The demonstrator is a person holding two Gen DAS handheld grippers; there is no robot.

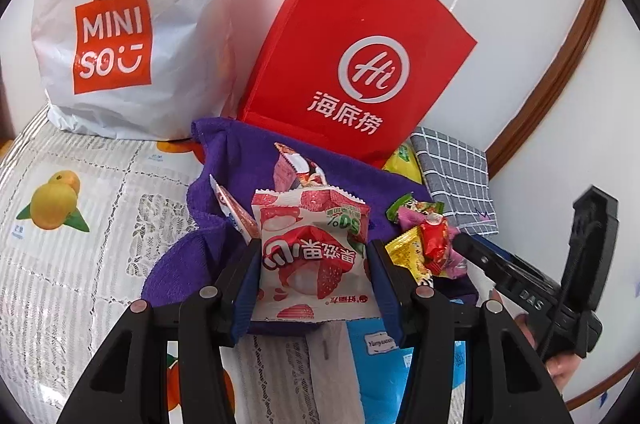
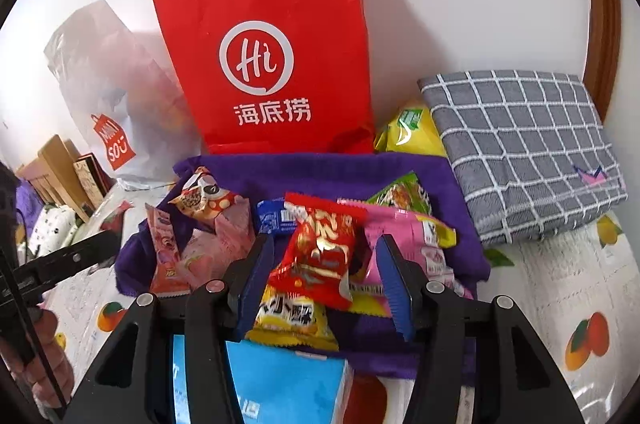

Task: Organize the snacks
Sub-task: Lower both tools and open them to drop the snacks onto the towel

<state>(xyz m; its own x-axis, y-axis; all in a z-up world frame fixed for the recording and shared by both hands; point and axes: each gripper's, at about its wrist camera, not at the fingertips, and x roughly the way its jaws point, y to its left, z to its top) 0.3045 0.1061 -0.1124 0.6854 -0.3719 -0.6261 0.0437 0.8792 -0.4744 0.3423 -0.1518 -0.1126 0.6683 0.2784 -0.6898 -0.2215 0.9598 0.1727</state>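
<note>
Several snack packets lie on a purple towel (image 1: pixel 248 160) (image 2: pixel 320 176). My left gripper (image 1: pixel 314 264) has its fingers on both sides of a white and red strawberry packet (image 1: pixel 312 256), shut on it. My right gripper (image 2: pixel 326 264) straddles a red packet (image 2: pixel 320 256) that sits between its blue pads; the right pad stands apart from it. A yellow packet (image 2: pixel 292 320) lies under the red one, a pink packet (image 2: pixel 416 240) to its right. The right gripper's body (image 1: pixel 520 288) shows at the right of the left wrist view.
A red paper bag (image 1: pixel 352 56) (image 2: pixel 272 56) stands behind the towel. A white MINISO bag (image 1: pixel 132 24) (image 2: pixel 108 96) stands to its left. A folded grey checked cloth (image 2: pixel 520 148) (image 1: pixel 456 176) lies at the right. A blue box (image 2: pixel 280 384) sits at the near edge. The tablecloth (image 1: pixel 80 224) has fruit prints.
</note>
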